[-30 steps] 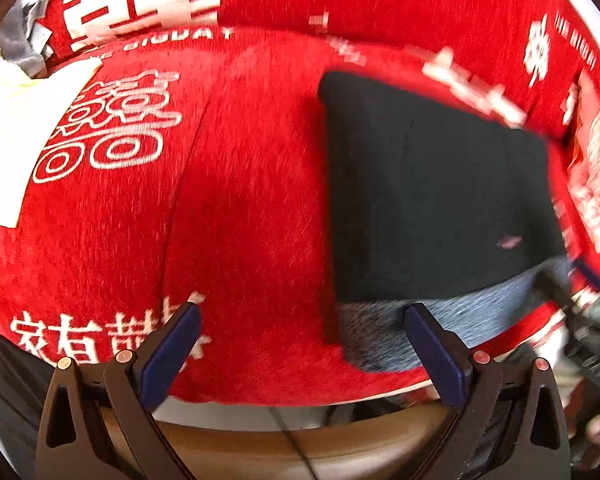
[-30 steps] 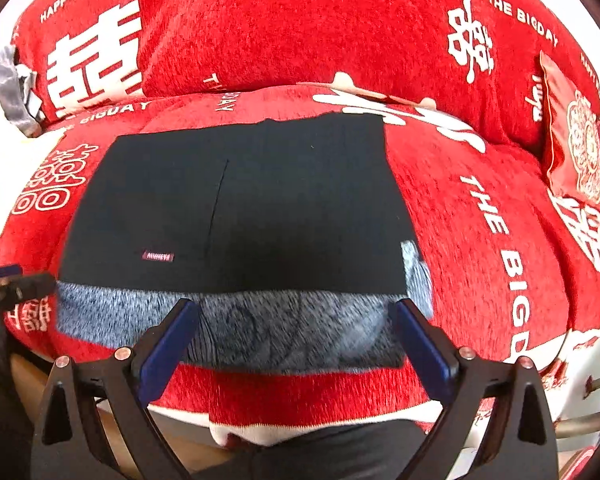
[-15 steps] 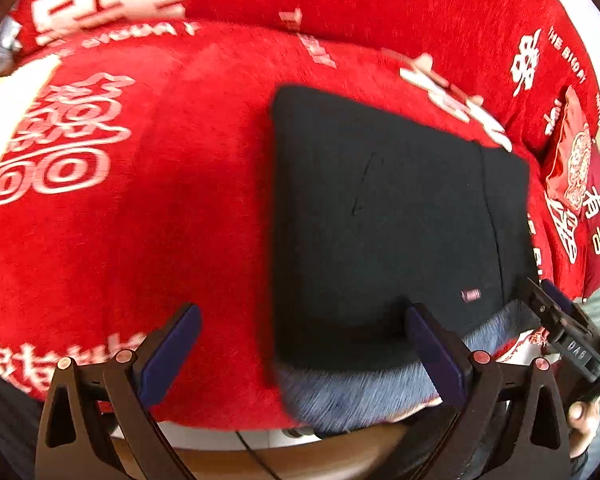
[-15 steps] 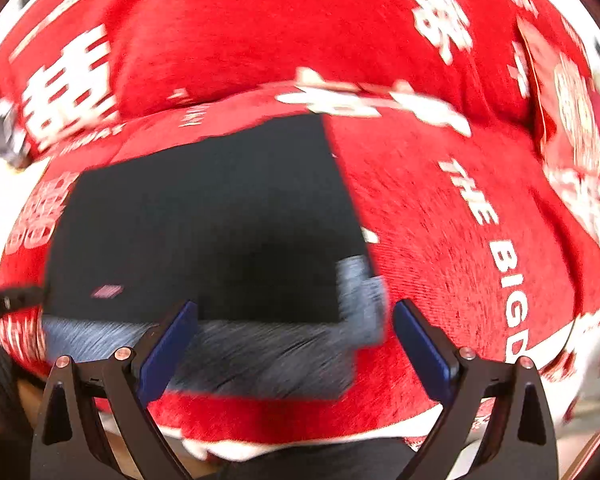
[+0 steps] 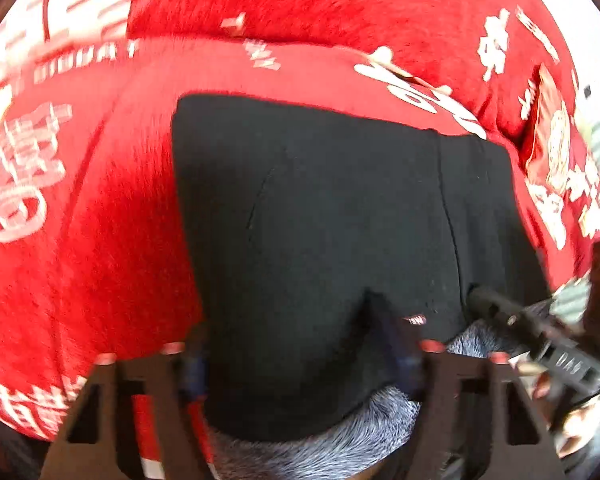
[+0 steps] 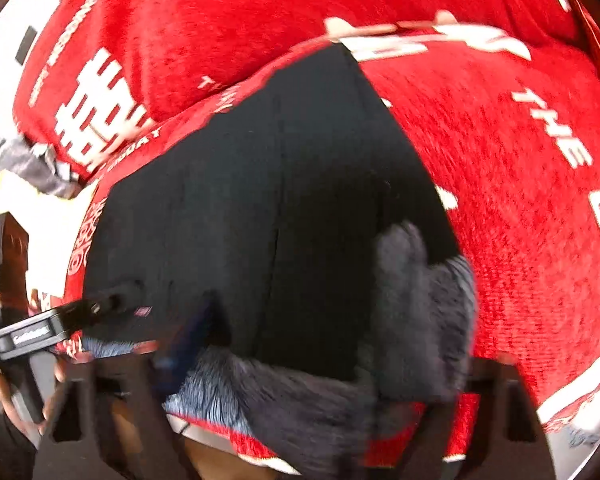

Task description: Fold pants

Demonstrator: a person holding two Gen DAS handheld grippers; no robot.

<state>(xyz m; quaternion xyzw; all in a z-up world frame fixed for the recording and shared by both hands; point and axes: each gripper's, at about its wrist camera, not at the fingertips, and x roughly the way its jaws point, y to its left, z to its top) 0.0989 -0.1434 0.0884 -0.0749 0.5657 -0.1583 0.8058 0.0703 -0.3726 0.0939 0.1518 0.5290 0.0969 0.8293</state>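
The black pants lie folded in a flat rectangle on a red sofa cover, grey fleece lining showing along the near edge. My left gripper is open, its fingers astride the near left part of the pants. My right gripper is open over the near right corner, where the grey lining is rucked up. The pants also fill the right wrist view. Each gripper shows in the other's view: the right one and the left one.
The sofa seat and backrest are covered in red fabric with white lettering. A red cushion leans at the far right. A grey cloth and pale surface lie at the left end. The sofa's front edge is just below.
Both grippers have moved forward and down onto the near edge of the pants. The lining at the right corner has bunched up.
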